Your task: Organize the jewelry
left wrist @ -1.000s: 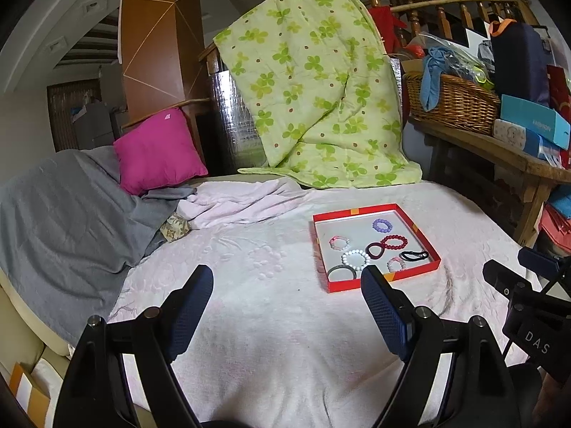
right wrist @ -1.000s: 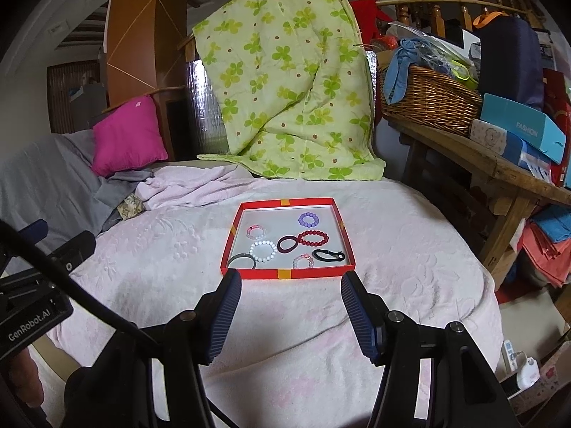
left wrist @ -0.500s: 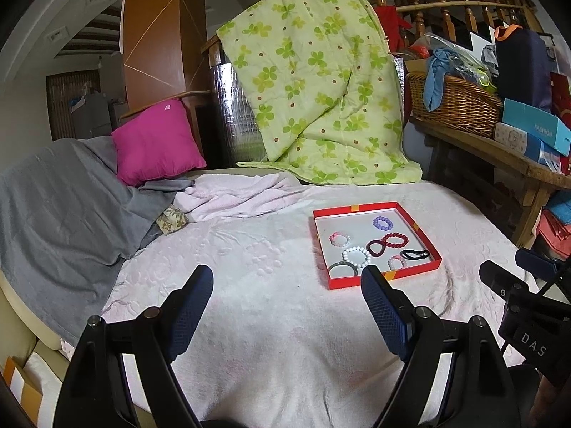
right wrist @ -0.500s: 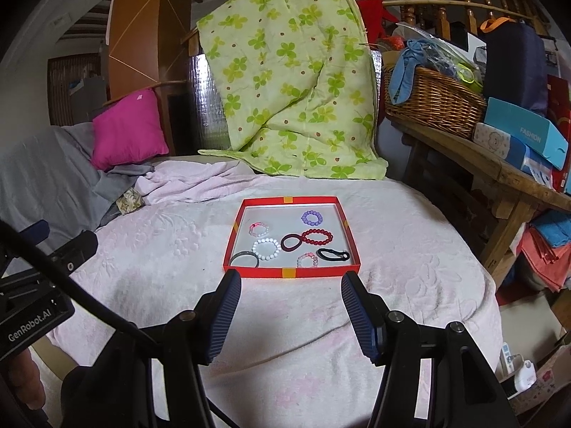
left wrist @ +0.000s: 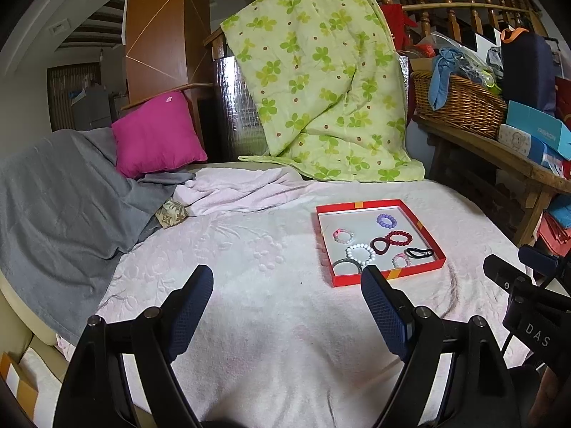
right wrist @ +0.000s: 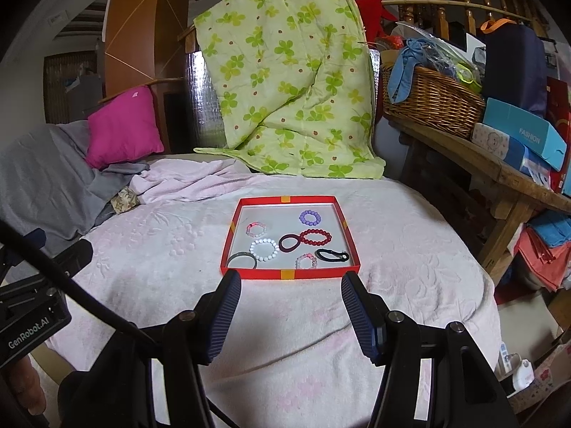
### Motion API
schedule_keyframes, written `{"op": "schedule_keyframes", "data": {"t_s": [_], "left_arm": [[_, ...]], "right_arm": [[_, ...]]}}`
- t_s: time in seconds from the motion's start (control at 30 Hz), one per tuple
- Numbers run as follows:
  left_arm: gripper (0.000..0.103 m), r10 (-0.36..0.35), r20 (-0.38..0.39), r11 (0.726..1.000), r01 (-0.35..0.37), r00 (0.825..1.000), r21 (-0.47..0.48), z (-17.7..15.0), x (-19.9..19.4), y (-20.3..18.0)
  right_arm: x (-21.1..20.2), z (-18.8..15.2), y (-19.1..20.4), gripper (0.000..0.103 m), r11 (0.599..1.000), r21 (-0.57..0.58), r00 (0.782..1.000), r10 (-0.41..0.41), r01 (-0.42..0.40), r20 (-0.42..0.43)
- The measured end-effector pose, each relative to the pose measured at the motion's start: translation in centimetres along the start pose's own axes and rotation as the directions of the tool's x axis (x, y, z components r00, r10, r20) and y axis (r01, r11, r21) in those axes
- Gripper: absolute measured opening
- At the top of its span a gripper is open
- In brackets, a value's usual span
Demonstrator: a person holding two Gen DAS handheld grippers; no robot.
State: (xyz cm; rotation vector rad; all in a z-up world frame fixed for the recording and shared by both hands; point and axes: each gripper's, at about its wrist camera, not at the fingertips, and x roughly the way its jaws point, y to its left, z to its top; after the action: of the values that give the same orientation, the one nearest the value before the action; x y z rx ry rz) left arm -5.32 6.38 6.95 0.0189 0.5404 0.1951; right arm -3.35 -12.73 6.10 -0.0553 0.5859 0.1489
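Note:
A red-rimmed tray [right wrist: 289, 274] lies on the pale pink bedspread and holds several bracelets and hair ties: a purple bead bracelet [right wrist: 309, 217], a dark red bead bracelet [right wrist: 316, 237], a white bead bracelet [right wrist: 264, 249], a grey bangle [right wrist: 242, 260] and a black hair tie [right wrist: 332, 255]. My right gripper [right wrist: 289, 278] is open and empty just in front of the tray's near rim. My left gripper [left wrist: 287, 278] is open and empty over the bedspread, left of the tray [left wrist: 389, 275].
A green clover quilt [right wrist: 285, 71] hangs behind the bed. A magenta pillow [left wrist: 157, 135] and grey blanket [left wrist: 60, 199] lie at the left. A wooden bench [right wrist: 474, 164] with a wicker basket [right wrist: 431, 101] and boxes stands at the right.
Both grippers have drifted slightly; the tray sits a little lower and nearer in both views. Both stay open and empty.

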Motion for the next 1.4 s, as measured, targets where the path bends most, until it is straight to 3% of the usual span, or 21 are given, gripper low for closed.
{"op": "schedule_keyframes", "data": {"t_s": [1.2, 1.4], "left_arm": [[0.085, 0.005, -0.010, 1.000, -0.005, 1.000, 0.012, 2.0, 1.9, -0.7], [0.085, -0.037, 0.005, 0.999, 0.037, 0.999, 0.014, 1.8, 2.2, -0.7]], "right_arm": [[3.7, 2.9, -0.2, 0.063, 1.000, -0.001, 1.000, 0.012, -0.012, 0.002], [4.6, 3.1, -0.7, 0.063, 1.000, 0.014, 1.000, 0.013, -0.013, 0.003]]}}
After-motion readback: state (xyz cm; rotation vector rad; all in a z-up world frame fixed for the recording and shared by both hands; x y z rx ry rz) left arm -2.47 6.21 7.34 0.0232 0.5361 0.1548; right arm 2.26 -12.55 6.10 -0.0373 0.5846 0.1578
